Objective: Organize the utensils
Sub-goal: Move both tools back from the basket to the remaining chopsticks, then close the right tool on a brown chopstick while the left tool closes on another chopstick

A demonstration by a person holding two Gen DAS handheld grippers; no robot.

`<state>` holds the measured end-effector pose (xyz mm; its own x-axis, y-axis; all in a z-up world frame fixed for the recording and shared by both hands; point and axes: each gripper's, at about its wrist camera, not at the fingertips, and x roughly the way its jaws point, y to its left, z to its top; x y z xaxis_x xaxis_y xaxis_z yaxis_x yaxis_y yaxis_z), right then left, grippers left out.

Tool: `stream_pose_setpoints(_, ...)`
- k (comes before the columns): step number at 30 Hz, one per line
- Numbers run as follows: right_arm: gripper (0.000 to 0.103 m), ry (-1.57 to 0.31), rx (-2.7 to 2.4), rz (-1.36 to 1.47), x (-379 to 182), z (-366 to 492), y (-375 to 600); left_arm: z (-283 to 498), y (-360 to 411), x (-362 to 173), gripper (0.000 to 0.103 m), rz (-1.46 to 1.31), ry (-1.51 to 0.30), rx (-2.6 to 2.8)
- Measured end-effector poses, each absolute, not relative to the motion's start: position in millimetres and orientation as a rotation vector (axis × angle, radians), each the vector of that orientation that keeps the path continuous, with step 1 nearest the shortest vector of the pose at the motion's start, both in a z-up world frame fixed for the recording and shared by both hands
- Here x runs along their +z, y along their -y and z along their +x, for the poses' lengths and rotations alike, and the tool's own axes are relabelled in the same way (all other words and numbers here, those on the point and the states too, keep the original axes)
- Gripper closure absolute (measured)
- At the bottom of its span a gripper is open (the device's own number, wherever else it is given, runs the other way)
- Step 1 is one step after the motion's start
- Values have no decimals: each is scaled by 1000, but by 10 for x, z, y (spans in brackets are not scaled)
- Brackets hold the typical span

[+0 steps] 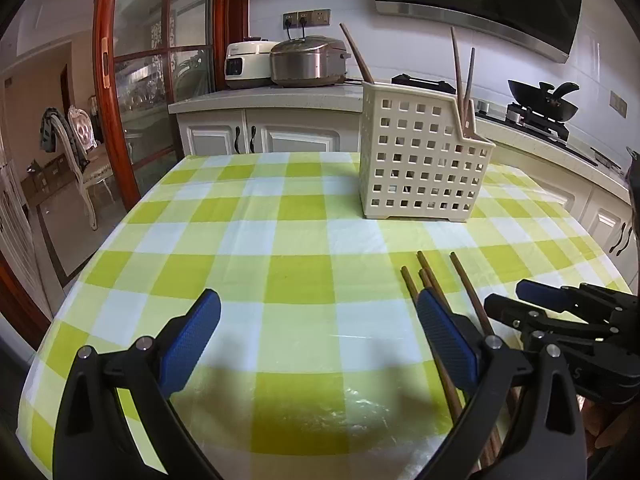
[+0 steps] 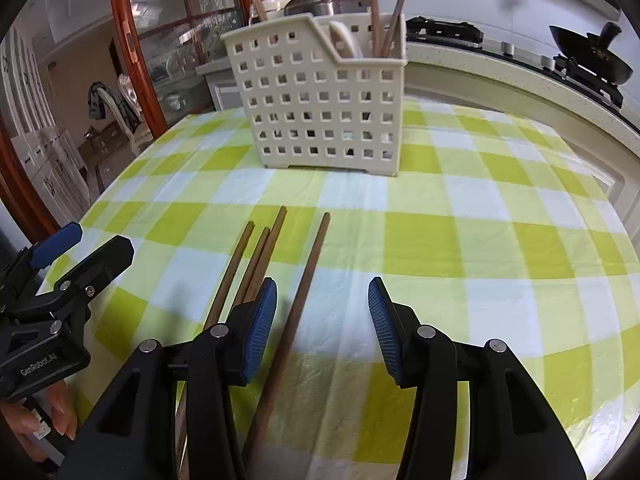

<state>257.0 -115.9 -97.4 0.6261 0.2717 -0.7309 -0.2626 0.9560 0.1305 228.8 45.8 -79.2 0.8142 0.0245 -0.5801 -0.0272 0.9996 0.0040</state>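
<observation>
Several brown wooden chopsticks (image 2: 256, 264) lie on the green-and-white checked tablecloth (image 2: 480, 240), pointing toward a cream perforated utensil basket (image 2: 328, 100). My right gripper (image 2: 323, 332) stands open just above the cloth. One lone chopstick (image 2: 304, 292) lies between its blue pads, close to the left pad and not pressed; the other three lie left of that pad. My left gripper (image 1: 320, 340) is open over bare cloth, with the chopsticks (image 1: 432, 276) at its right finger. The basket (image 1: 424, 160) holds upright chopsticks (image 2: 376, 8) and a white spoon (image 2: 344, 40).
The left gripper (image 2: 96, 242) shows at the left edge of the right wrist view, a hand (image 2: 40, 420) below it. The right gripper (image 1: 516, 300) shows at the right of the left wrist view. Behind the table: counter, rice cookers (image 1: 304, 60), wok (image 1: 544, 100), glass door (image 1: 160, 80).
</observation>
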Motion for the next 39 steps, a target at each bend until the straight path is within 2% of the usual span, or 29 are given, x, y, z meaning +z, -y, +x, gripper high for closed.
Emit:
stream_pose_setpoints(4, 57, -853, 313, 0, -996, 2586, 1097, 2291, -492, -815, 7, -19, -629, 22)
stream_pose_setpoints(14, 67, -895, 293, -59, -1050, 2672, 977, 2289, -466, -819, 7, -11, -630, 14)
stream_pose_setpoints(20, 70, -895, 266, -114, -1062, 2706, 886, 2302, -481, -827, 7, -22, -638, 17)
stream_pose_setpoints(24, 78, -891, 268, -136, -1062, 2701, 844, 2308, -495, -836, 7, -29, -643, 20)
stream_pose_setpoints(28, 93, -887, 281, -139, -1064, 2685, 847, 2325, -503, -844, 7, -31, -651, 27)
stream_pose_setpoints(30, 95, -887, 288, -131, -1064, 2681, 870, 2331, -500, -848, 7, -27, -654, 29)
stream_pose_setpoints(39, 97, -893, 284, -44, -1058, 2665, 1123, 2396, -342, -923, 9, -30, -721, -25)
